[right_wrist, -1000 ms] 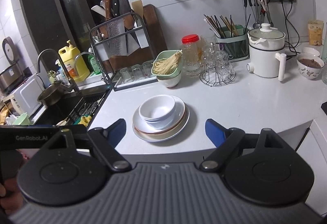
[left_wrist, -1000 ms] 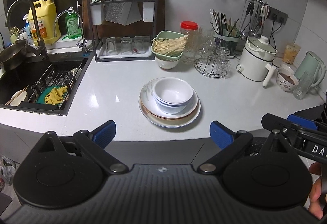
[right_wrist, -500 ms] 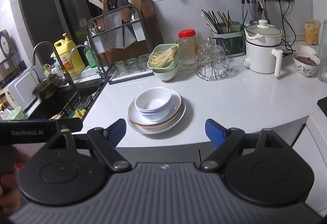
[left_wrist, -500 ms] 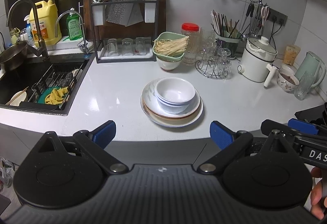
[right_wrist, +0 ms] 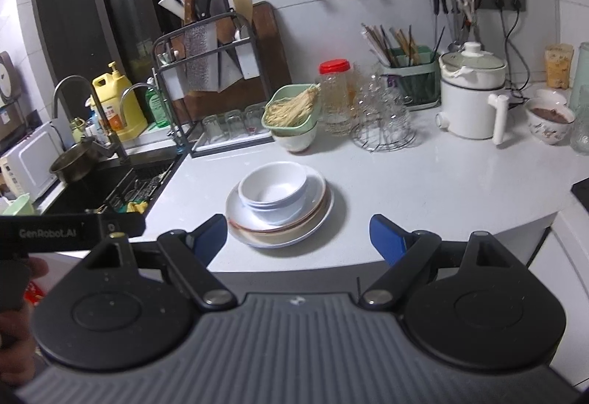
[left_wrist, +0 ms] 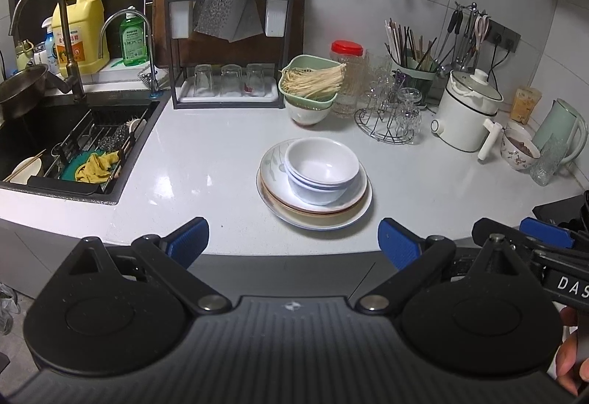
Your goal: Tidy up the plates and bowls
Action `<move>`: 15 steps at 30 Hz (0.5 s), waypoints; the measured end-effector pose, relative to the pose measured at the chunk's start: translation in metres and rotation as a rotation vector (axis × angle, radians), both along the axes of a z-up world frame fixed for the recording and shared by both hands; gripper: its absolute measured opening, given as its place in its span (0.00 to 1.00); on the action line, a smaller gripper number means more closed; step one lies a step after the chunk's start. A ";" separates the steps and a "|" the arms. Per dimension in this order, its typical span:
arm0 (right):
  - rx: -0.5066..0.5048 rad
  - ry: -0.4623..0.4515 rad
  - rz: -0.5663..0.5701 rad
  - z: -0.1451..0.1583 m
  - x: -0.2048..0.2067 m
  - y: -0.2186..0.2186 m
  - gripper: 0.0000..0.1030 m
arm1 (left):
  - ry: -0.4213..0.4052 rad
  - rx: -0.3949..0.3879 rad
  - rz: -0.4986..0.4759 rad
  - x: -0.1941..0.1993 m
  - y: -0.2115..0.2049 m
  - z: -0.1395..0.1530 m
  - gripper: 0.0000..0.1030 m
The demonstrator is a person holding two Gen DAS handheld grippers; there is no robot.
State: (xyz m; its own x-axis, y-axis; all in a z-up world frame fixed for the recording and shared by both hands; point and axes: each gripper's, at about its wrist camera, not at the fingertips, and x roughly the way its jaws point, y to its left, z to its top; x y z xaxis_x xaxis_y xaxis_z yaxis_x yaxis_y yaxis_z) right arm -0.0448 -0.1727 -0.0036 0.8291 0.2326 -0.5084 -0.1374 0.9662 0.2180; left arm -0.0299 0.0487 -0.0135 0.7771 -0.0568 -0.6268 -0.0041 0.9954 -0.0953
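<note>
I am holding my left gripper (left_wrist: pixel 292 238) and my right gripper (right_wrist: pixel 296 234) spread wide and gripping nothing, both hanging off the front edge of the counter (left_wrist: pixel 206 161), short of the dishes. Just ahead, between each pair of fingers, the nested bowls (left_wrist: pixel 322 170) are sitting on the stacked plates (left_wrist: pixel 316 210), so I am judging the stacking done and only putting away left.
</note>
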 end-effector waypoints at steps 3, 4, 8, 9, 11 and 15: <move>-0.011 -0.013 -0.003 0.000 0.001 0.003 0.83 | -0.002 0.000 -0.002 0.003 0.003 -0.003 0.97; -0.009 -0.015 -0.004 0.000 0.002 0.004 0.83 | -0.001 0.000 -0.002 0.005 0.003 -0.003 0.97; -0.009 -0.014 -0.015 -0.001 0.006 0.006 0.83 | 0.008 0.005 -0.006 0.011 0.006 -0.004 0.97; -0.009 -0.015 -0.019 -0.001 0.006 0.006 0.83 | 0.009 0.006 -0.010 0.012 0.006 -0.004 0.97; -0.011 -0.014 -0.025 -0.001 0.006 0.007 0.83 | 0.014 0.007 -0.017 0.015 0.007 -0.004 0.97; -0.012 -0.006 -0.038 -0.002 0.006 0.009 0.83 | 0.019 -0.004 -0.038 0.018 0.008 -0.003 0.97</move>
State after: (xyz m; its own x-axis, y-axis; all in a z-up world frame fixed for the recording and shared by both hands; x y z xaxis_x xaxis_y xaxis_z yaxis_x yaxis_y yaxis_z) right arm -0.0385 -0.1642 -0.0055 0.8404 0.1946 -0.5058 -0.1017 0.9734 0.2054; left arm -0.0122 0.0563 -0.0169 0.7621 -0.0885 -0.6414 0.0320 0.9946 -0.0992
